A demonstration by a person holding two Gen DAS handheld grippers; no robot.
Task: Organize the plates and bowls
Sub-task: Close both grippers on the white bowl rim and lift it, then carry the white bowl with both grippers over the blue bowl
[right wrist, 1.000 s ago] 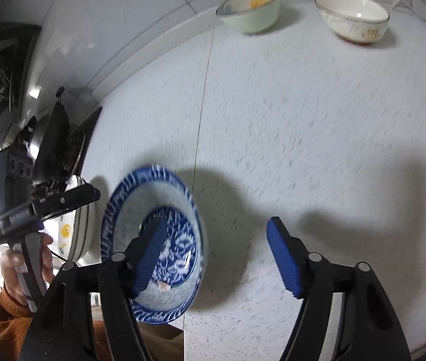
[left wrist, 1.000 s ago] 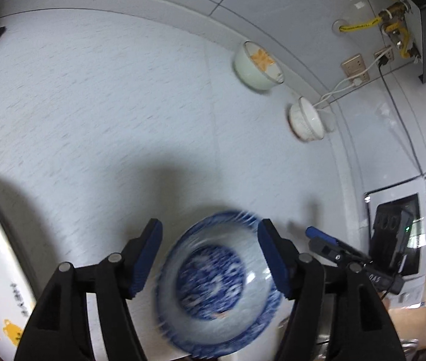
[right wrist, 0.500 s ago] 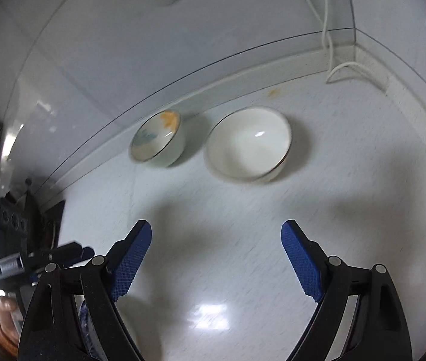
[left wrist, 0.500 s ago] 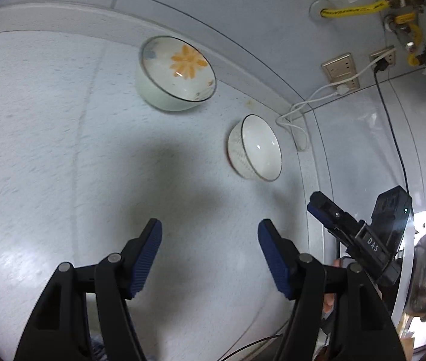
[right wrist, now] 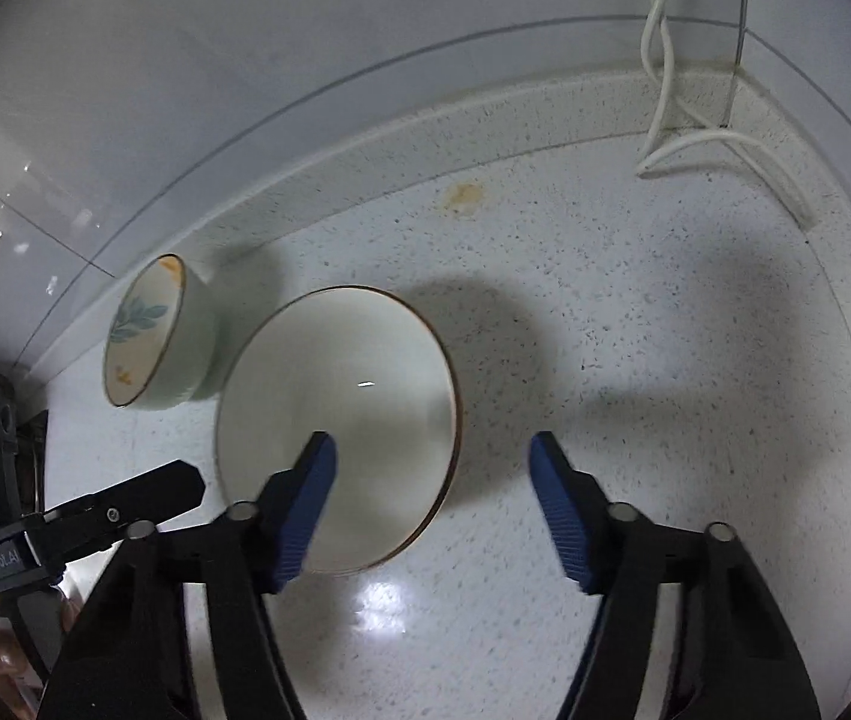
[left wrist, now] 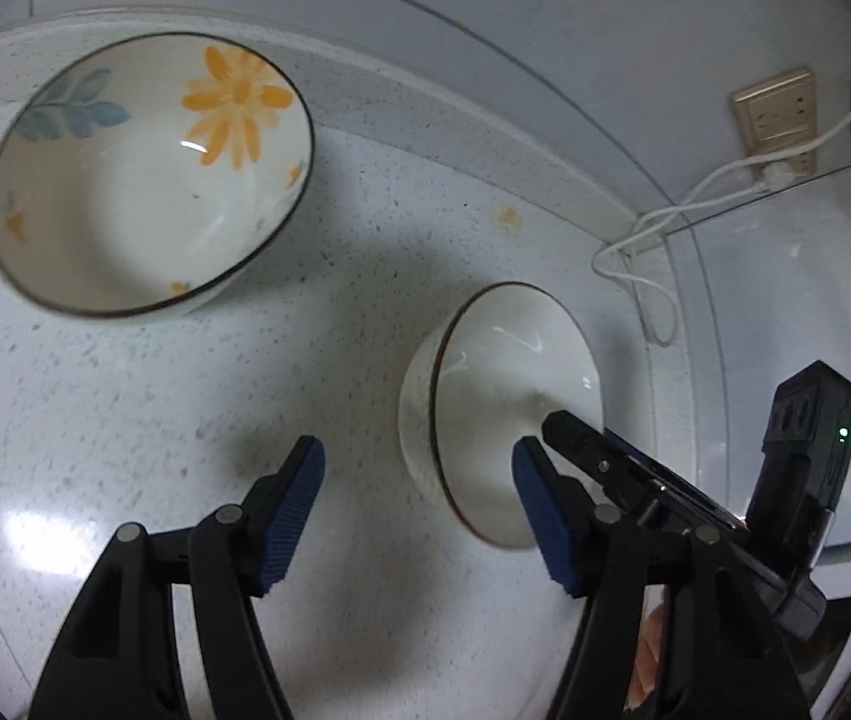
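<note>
honestly my worry is my right gripper (right wrist: 431, 504), closing with only its left finger over the plain white brown-rimmed ceramic bowl (right wrist: 341, 414) and the rim between, just clips it and shoves it toward 10 o'clock into the orange-flower ceramic bowl (right wrist: 149, 336) on the speckled white tabletop (right wrist: 635, 390).

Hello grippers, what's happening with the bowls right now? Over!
Left gripper open, empty. Right gripper closing over plain white brown-rimmed bowl's rim. Orange-flower bowl beside it. Nothing in the way.
</note>
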